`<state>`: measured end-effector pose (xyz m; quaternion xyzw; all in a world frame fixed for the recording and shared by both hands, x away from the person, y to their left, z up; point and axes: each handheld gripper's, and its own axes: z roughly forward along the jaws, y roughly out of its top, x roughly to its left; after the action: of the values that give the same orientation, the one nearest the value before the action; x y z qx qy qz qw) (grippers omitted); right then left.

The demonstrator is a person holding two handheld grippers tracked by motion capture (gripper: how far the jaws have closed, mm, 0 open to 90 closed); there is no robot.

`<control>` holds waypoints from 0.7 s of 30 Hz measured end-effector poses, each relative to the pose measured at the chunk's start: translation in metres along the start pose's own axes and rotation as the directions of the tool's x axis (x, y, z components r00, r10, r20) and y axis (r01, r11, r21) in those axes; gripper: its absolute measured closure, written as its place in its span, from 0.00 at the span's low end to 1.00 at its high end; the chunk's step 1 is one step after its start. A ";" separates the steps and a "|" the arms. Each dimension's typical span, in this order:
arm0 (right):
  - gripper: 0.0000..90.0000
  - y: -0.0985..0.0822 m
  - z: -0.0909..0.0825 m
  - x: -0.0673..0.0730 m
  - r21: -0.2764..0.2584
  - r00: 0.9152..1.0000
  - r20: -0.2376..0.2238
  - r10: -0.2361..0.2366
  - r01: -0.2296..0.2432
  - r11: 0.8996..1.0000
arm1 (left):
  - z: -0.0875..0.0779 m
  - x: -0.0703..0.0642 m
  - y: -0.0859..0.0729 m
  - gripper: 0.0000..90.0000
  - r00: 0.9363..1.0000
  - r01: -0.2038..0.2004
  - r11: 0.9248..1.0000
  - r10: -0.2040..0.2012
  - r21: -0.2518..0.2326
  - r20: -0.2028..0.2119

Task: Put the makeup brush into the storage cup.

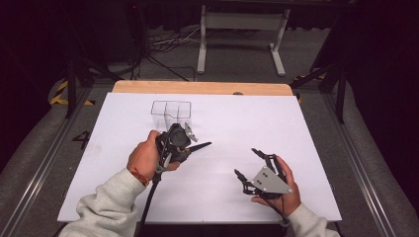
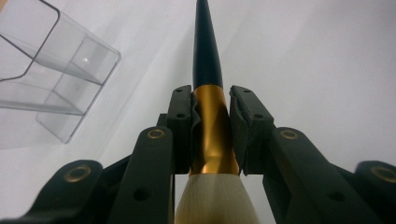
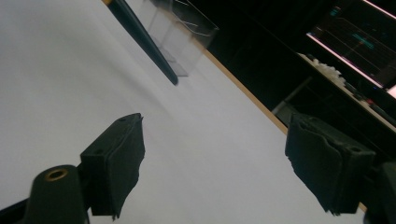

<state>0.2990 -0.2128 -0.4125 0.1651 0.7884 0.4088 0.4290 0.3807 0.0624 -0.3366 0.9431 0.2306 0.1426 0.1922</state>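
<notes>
High view: a table covered with a white sheet point(image 1: 237, 128), a strip of bare wood along its far edge. A person's two forearms in pale grey sleeves enter from the bottom. The left hand point(image 1: 144, 158) holds the left gripper point(image 1: 184, 138) near the middle of the table. Clamped in it is a makeup brush point(image 1: 197, 146), whose dark pointed handle sticks out to the right, just above the sheet. Just beyond this gripper, towards the far edge, stands a clear plastic organiser point(image 1: 171, 111) with several compartments. The right hand point(image 1: 281, 190) holds the right gripper point(image 1: 247, 164) well apart, nearer the front right of the table, with a grey three-cornered plate on top and its jaws spread wide, nothing between them.

Left gripper view: the two black jaws are pressed against the brush's gold metal collar point(image 2: 214, 130) from both sides. Pale bristles point(image 2: 215, 198) fan out towards the camera at the bottom, and the black handle tapers away above. The clear organiser point(image 2: 56, 70) sits on the white sheet at the upper left, apart from the brush.

Right gripper view: the right gripper's point(image 3: 215, 168) two black pads point(image 3: 116, 163) stand far apart with only white sheet between them. Farther off, the brush's dark handle point(image 3: 147, 42) points down across the upper left, with the organiser point(image 3: 187, 28) behind it. A lit screen point(image 3: 359, 37) glows in the dark background at upper right.
</notes>
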 end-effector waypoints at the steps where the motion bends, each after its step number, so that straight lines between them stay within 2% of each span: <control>1: 0.24 0.003 0.005 0.003 -0.004 1.000 -0.014 -0.010 0.010 1.000 | 0.000 -0.001 0.001 0.80 1.000 -0.004 1.000 0.004 0.001 0.003; 4: 0.25 0.012 0.020 0.013 -0.006 0.998 -0.050 -0.042 0.042 0.999 | 0.000 -0.003 0.002 0.80 1.000 -0.008 1.000 0.008 0.002 0.010; 6: 0.27 0.018 0.030 0.020 -0.006 0.996 -0.056 -0.075 0.075 0.997 | 0.000 -0.004 0.003 0.80 1.000 -0.011 1.000 0.011 -0.002 0.016; 11: 0.29 0.034 0.048 0.037 -0.019 0.988 -0.094 -0.123 0.122 0.992 | 0.000 -0.007 0.006 0.80 0.999 -0.020 1.000 0.020 -0.003 0.028; 18: 0.33 0.047 0.066 0.049 -0.024 0.982 -0.094 -0.165 0.163 0.986 | 0.002 -0.012 0.008 0.80 0.999 -0.025 1.000 0.026 -0.008 0.042; 21: 0.36 0.050 0.072 0.052 -0.015 0.980 -0.090 -0.178 0.178 0.984 | 0.002 -0.013 0.009 0.80 0.998 -0.031 0.999 0.031 0.011 0.048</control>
<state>0.3228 -0.1144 -0.4223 0.0736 0.8173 0.3786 0.4282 0.3740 0.0485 -0.3372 0.9509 0.2121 0.1215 0.1900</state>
